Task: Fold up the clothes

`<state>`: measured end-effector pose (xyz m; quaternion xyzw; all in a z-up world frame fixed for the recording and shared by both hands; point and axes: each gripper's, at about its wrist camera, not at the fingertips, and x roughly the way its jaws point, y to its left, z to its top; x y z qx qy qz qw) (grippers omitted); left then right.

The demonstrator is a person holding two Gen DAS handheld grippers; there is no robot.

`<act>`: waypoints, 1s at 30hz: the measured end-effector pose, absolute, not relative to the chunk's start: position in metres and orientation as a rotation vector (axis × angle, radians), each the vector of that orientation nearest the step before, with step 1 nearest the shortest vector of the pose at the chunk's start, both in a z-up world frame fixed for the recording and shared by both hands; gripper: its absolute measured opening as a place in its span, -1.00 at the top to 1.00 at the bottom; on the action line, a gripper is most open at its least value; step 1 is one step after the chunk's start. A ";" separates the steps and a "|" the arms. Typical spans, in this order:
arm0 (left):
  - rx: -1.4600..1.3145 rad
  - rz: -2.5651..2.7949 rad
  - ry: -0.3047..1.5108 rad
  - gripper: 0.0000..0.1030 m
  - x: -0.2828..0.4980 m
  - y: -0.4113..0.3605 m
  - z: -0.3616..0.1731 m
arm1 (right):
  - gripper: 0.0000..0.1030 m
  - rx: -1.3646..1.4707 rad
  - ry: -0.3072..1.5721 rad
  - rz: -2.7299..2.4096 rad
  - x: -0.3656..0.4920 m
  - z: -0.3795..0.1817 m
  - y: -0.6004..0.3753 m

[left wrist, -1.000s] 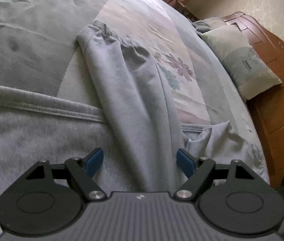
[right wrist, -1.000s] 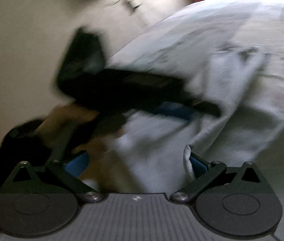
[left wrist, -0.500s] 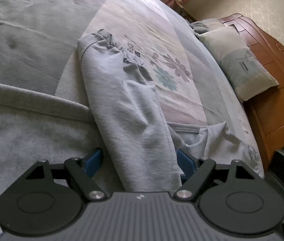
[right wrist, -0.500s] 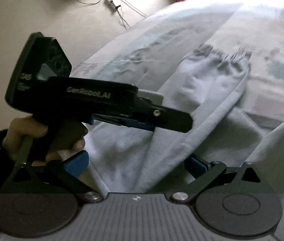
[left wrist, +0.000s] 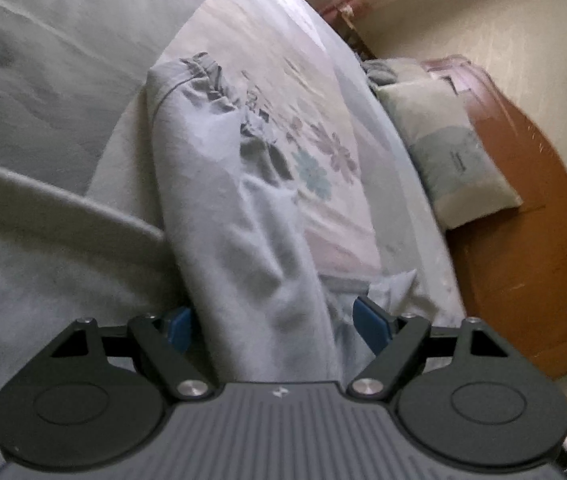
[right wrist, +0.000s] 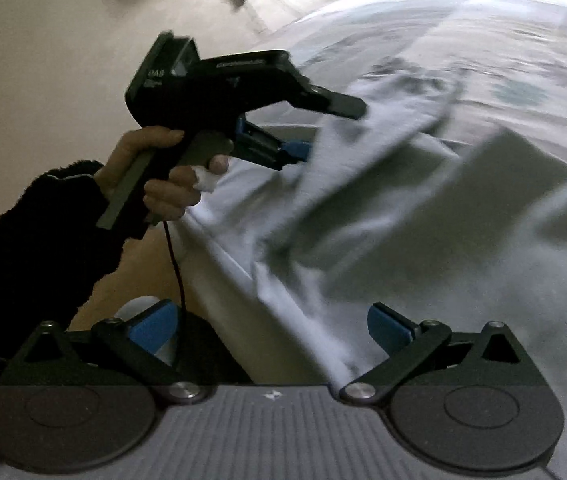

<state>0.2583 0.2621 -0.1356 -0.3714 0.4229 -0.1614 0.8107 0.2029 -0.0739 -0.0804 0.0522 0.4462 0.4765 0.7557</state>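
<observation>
A light grey sweatshirt (left wrist: 35,300) lies spread on the bed. Its long sleeve (left wrist: 219,184) runs away from me to a gathered cuff (left wrist: 199,68). My left gripper (left wrist: 275,328) is open, low over the sleeve's near end. The sleeve passes between the blue pads (left wrist: 371,326) without being pinched. In the right wrist view the same left gripper (right wrist: 299,148) shows from the side, held by a hand (right wrist: 163,184) in a dark fuzzy sleeve. My right gripper (right wrist: 269,328) stands open at the bed's near edge over blurred grey cloth (right wrist: 403,208), with nothing clamped.
The bedspread (left wrist: 315,128) carries a floral print. A pillow (left wrist: 455,152) rests against the wooden headboard (left wrist: 523,240) at the right. Beyond the mattress edge (right wrist: 219,252) lies pale floor (right wrist: 43,60) with a cable, and a thin red cord (right wrist: 175,256) hangs from the hand.
The right wrist view has swung, so the left gripper now sits higher and farther off in it. The left gripper has crept forward and down over the sleeve. Both jaws stay wide.
</observation>
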 end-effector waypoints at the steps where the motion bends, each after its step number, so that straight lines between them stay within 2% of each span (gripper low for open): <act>1: -0.804 -0.343 0.895 -0.55 0.261 0.261 -0.137 | -1.00 0.136 0.966 1.018 0.199 -0.078 -0.083; 4: -0.848 -0.319 0.876 -0.53 0.263 0.259 -0.139 | -1.00 0.188 0.941 0.961 0.184 -0.070 -0.105; 7: -0.846 -0.310 0.901 -0.27 0.252 0.252 -0.139 | -1.00 0.199 0.898 0.931 0.168 -0.059 -0.118; 9: -0.797 -0.286 0.909 0.09 0.249 0.245 -0.138 | -1.00 0.200 0.870 0.918 0.158 -0.051 -0.126; 10: -0.770 -0.264 0.907 0.20 0.248 0.242 -0.138 | -1.00 0.203 0.863 0.910 0.159 -0.050 -0.127; 12: -0.769 -0.197 0.911 0.80 0.251 0.243 -0.141 | -1.00 0.209 0.853 0.881 0.154 -0.049 -0.134; 15: -0.680 -0.126 0.906 0.86 0.251 0.231 -0.128 | -1.00 0.214 0.831 0.829 0.145 -0.045 -0.148; 18: -0.508 -0.131 0.845 0.88 0.246 0.208 -0.093 | -1.00 0.221 0.788 0.807 0.132 -0.040 -0.166; 24: -0.365 -0.044 0.701 0.89 0.226 0.199 -0.027 | -1.00 0.261 0.742 0.773 0.118 -0.040 -0.187; 30: -0.317 0.060 0.697 0.88 0.207 0.207 -0.030 | -1.00 0.245 0.694 0.793 0.100 -0.035 -0.192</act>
